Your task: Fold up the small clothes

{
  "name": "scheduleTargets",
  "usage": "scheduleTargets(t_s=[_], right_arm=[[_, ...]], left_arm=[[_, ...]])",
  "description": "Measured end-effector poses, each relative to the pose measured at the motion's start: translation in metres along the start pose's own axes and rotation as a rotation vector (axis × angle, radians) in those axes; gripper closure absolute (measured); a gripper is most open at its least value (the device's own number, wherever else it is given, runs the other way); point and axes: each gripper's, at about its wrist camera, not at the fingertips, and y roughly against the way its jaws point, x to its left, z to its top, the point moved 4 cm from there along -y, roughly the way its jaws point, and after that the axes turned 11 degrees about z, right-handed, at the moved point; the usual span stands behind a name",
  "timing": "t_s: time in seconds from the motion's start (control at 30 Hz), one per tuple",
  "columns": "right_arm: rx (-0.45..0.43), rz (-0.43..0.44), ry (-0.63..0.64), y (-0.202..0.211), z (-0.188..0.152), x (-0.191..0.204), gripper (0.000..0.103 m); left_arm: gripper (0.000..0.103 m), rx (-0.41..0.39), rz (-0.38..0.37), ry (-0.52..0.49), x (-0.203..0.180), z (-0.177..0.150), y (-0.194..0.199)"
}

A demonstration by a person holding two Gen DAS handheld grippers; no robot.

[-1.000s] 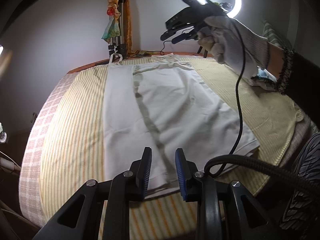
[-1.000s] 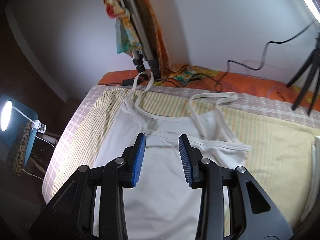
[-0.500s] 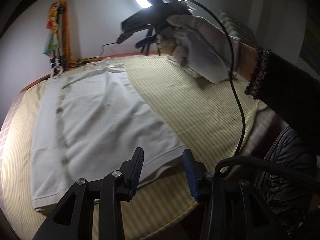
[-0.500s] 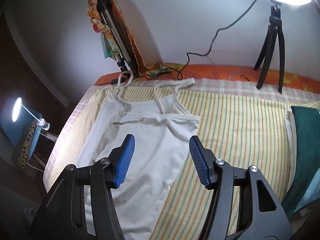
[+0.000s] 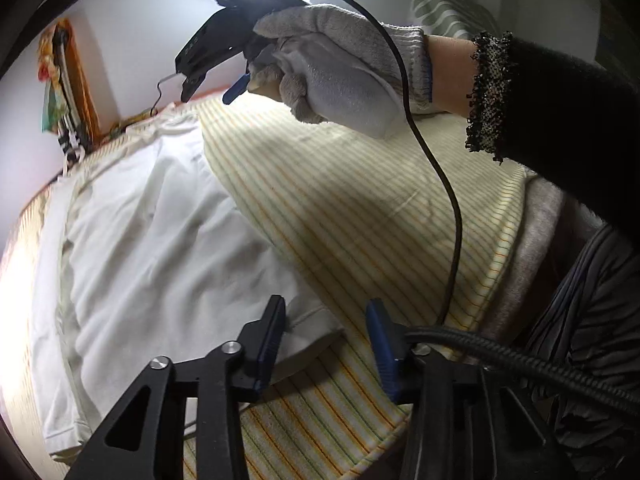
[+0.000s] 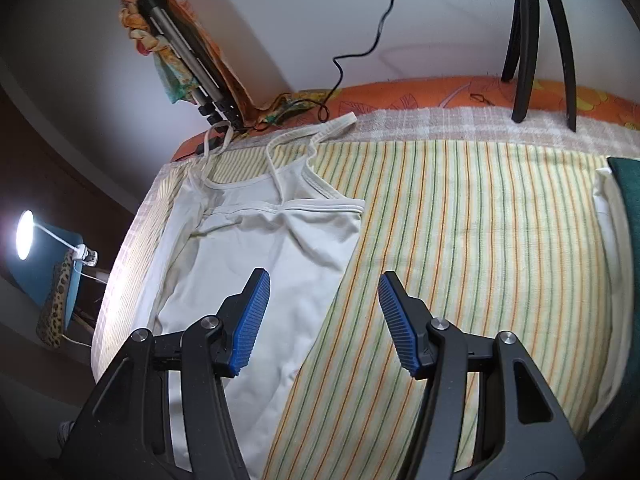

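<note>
A white strappy camisole [image 5: 152, 248] lies flat on the striped yellow cover [image 5: 360, 208], straps toward the wall; its left side is folded inward. In the right wrist view the camisole [image 6: 272, 256] fills the left half. My left gripper [image 5: 324, 336] is open, low over the hem's right corner [image 5: 316, 320]. My right gripper [image 6: 324, 320] is open and empty, above the camisole's right edge. It also shows in the left wrist view [image 5: 212, 80], held high in a gloved hand [image 5: 332, 76].
A tripod [image 6: 536, 40] stands at the back right and another stand draped with coloured cloth [image 6: 180, 52] at the back left. A green folded cloth [image 6: 628, 200] lies at the right edge. A lamp [image 6: 24, 236] glows left of the bed. A black cable [image 5: 436, 168] hangs across.
Both grippers have opened wider. The left gripper moved right and lower to the hem's right corner. The right gripper moved right along the camisole's right edge.
</note>
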Motion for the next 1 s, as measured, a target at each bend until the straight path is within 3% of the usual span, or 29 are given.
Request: scheduleTargets(t_s=[0.1,0.17,0.27,0.47,0.63,0.67,1.0], right_arm=[[0.015,0.003,-0.007,-0.013,0.003,-0.006,0.043],[0.023,-0.002,-0.001,-0.023,0.006,-0.007,0.043],[0.026,-0.010,0.009,-0.035,0.010,-0.008,0.043],[0.005,-0.052,0.034,-0.049,0.017,-0.010,0.047],[0.015,-0.055,0.034,-0.059,0.020,-0.009,0.091],[0.016,-0.054,0.029,-0.061,0.021,-0.009,0.094],[-0.035,-0.051,0.001,-0.045,0.036,0.015,0.099]], left_arm=[[0.074,0.019,-0.002,0.008,0.004,-0.001,-0.006],[0.090,0.034,-0.022,0.015,0.007,-0.002,-0.010],[0.099,0.035,-0.058,0.065,0.015,-0.002,-0.009],[0.101,0.013,-0.146,0.195,0.036,-0.001,0.009],[0.101,0.016,-0.214,0.272,0.045,-0.001,0.015],[0.101,0.015,-0.212,0.273,0.046,-0.001,0.015],[0.101,-0.014,-0.170,0.312,0.066,-0.014,0.028]])
